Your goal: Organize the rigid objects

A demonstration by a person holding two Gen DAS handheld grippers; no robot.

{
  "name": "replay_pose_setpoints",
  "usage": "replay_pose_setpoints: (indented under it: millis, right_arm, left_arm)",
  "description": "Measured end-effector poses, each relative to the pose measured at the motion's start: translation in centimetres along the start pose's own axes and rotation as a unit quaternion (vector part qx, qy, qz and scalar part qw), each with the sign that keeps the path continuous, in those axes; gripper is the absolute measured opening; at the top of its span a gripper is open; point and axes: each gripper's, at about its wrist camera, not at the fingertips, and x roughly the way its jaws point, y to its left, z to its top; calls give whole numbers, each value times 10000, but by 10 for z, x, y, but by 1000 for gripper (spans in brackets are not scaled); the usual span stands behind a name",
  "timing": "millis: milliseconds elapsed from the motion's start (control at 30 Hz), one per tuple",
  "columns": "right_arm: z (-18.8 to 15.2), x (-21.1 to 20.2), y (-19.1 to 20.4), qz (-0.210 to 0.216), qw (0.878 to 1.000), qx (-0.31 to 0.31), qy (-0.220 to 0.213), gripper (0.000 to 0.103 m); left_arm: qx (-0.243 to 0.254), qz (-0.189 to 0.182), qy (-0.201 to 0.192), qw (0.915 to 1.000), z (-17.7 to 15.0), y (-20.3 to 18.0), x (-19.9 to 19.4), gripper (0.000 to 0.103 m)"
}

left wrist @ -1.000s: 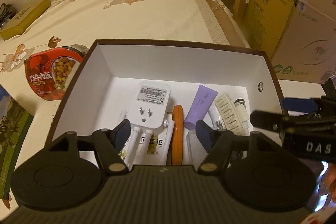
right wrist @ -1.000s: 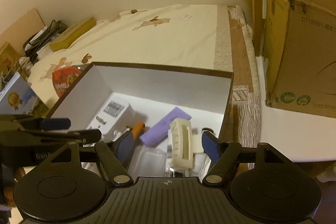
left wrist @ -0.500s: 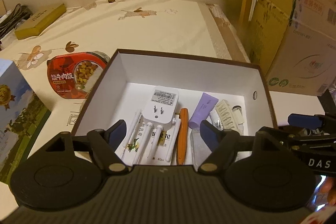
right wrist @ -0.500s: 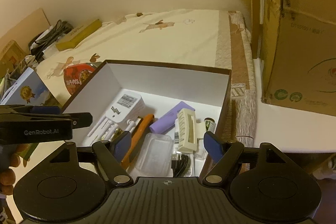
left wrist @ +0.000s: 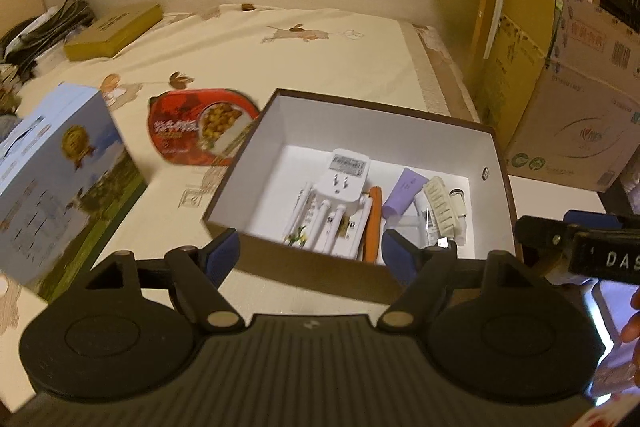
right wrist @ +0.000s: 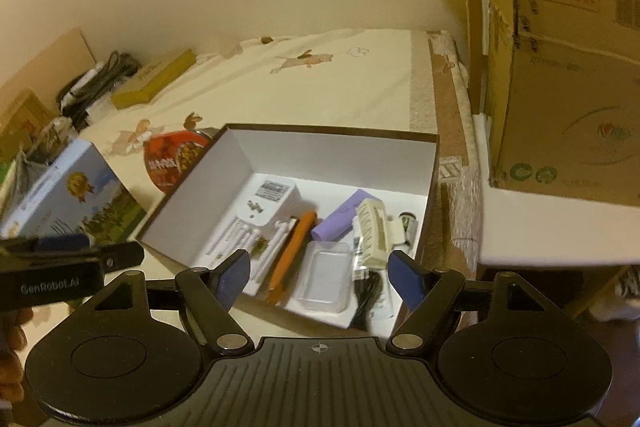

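Both grippers now stand back from the box and higher over it than a second ago, when their fingers hung in among its contents; the near wall of the box now shows in front of them. The left gripper has its jaws wide apart, having just been opening, and nothing lies between them. The right gripper is likewise spread and holds nothing. In my judgement a placing step has ended and both grippers are free for the next item.

The brown box with white lining sits on the bed, just beyond and below both grippers. Inside, nearest the grippers, lie a clear plastic case and a black cable. Next come an orange pen, white sticks and a cream hair clip. Farther in are a white plug adapter and a purple tube, which lies beside the clip.

Outside the box, to its left, a blue carton and a red food bowl rest on the bed, well apart from either gripper. They may be the remaining items.
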Motion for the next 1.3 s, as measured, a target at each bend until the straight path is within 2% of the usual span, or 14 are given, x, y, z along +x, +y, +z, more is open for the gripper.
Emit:
replay_pose_setpoints:
  millis: [200, 567, 1300]
  right_arm:
    - [-11, -19, 13, -14, 10000, 20, 88, 73]
    - [-27, -47, 34, 195, 9993, -241, 198, 73]
    - [-84, -114, 62, 740, 9905, -1063, 465, 73]
  left_arm:
    - [-130, 129, 22, 9998, -14, 10, -26, 74]
    - [-339, 138, 93, 9993, -36, 14, -68, 74]
    - [-851, 804, 96, 9931, -120, 3, -174, 74]
